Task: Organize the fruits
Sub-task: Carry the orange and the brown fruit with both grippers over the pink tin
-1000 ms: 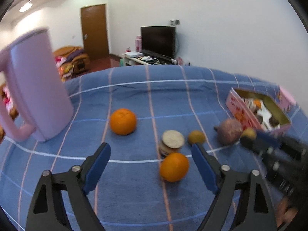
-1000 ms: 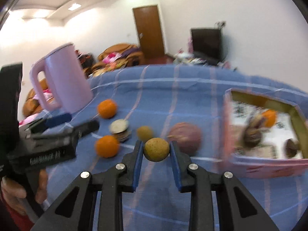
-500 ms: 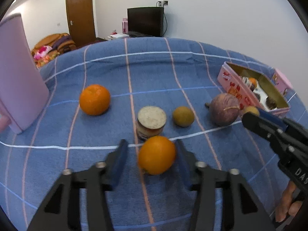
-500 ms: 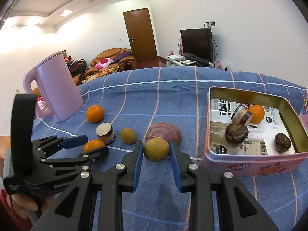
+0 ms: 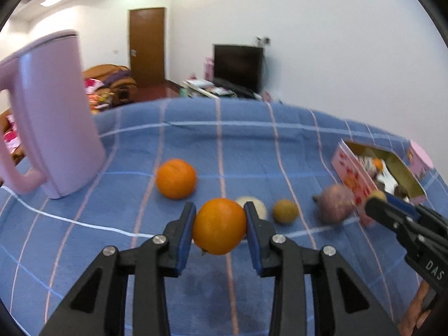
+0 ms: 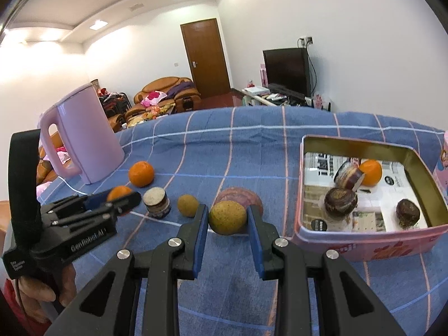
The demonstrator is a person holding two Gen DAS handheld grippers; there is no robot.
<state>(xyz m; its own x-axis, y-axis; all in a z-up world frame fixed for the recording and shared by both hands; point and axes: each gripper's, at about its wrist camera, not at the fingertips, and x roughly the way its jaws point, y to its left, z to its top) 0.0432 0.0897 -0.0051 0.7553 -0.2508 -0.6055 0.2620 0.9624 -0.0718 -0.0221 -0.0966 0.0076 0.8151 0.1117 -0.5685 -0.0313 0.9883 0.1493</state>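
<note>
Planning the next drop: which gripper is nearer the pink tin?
Right. The right gripper, holding a yellow-green fruit, is just beside the pink tin; the left gripper, holding an orange, sits farther away near the kettle.

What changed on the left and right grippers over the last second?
The left gripper, open wide a second ago, has closed around the near orange, its jaws still closing on it. The right gripper stayed shut on the yellow-green fruit. The other orange and tin stayed put.
</note>
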